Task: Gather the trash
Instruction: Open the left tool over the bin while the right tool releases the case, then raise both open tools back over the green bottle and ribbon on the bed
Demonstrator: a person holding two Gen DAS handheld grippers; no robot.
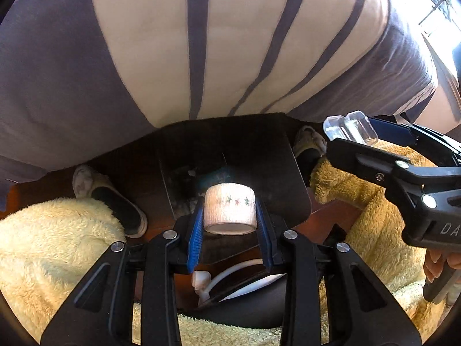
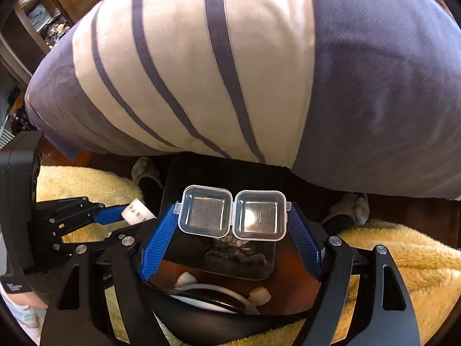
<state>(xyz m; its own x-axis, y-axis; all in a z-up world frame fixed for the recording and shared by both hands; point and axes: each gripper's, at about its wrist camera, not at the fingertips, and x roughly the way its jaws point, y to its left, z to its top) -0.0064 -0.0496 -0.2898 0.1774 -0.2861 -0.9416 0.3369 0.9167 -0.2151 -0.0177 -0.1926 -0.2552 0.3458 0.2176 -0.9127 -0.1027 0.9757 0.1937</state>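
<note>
Both wrist cams sit right behind their fingers, aimed down past the striped shirt (image 1: 201,57) toward a dark bin (image 1: 230,155). Left cam catches the right gripper (image 1: 350,129) at 2 o'clock; right cam sees the left gripper (image 2: 135,212) at 9.

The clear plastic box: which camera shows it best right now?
The right wrist view: the clear plastic box lies open, both halves facing the camera, between the right gripper jaws. The left wrist view shows it only edge-on at the frame's right.
</note>
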